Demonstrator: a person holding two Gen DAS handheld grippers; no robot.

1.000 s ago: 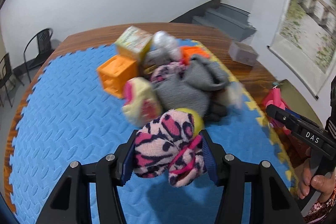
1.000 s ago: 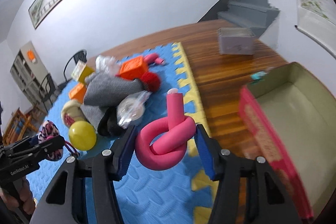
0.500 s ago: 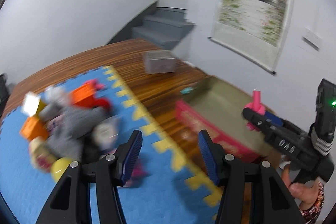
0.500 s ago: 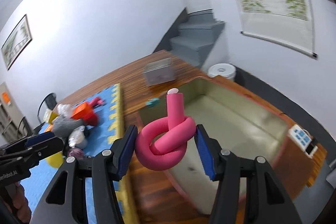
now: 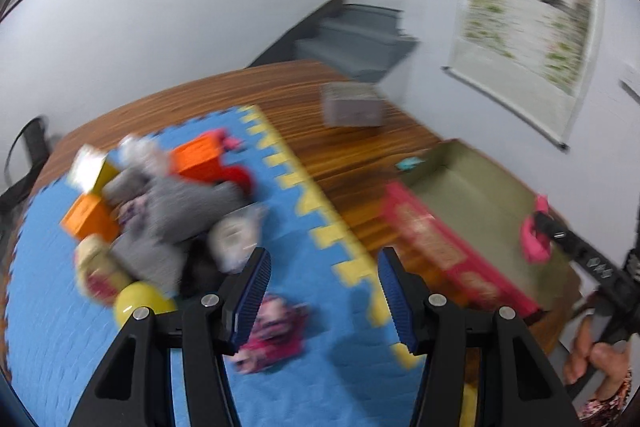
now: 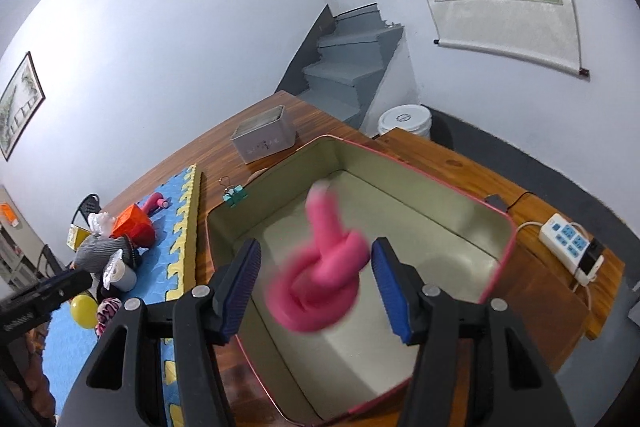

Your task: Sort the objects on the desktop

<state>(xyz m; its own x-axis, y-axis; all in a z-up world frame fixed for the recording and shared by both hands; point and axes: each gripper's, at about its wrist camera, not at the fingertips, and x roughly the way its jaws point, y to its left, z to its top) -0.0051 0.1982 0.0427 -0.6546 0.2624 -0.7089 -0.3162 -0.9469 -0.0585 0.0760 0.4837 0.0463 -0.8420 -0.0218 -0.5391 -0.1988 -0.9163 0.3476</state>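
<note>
The table (image 6: 460, 163) carries a blue foam mat (image 5: 60, 327) on the left and a pink-rimmed tin (image 6: 506, 243) on the right, its pale inside bare but for what is dropping into it. Far behind the tin sits a small grey box (image 6: 264, 141) with print too small to read, and a white power strip (image 6: 566, 237) lies at the right edge.

On the far left of the mat is the pile to be sorted (image 5: 160, 195): orange blocks, grey cloth, a red piece, a wrapped roll, with a yellow ball (image 6: 84, 311) at its near side. Nearer, alone on the mat, lies the pink patterned plush (image 5: 272, 331), blurred, just below the left gripper (image 5: 322, 295), whose jaws stand wide and hold nothing.

The right gripper (image 6: 314, 281) hangs over the tin with its jaws wide as well. The pink knot (image 6: 320, 279) sits between them, blurred and touching neither pad (image 6: 240, 287), so I judge it is falling free into the tin.

The knot looks like soft foam tube: light, springy, not fragile, and likely to bounce a little on landing. Its knotted bulge is the best place to grip, since the pads sink in there. The plush should be as forgiving; squeeze it across the middle.

A teal binder clip (image 6: 234, 195) lies between mat and tin. The writing on the gripper bodies is too blurred to read.
</note>
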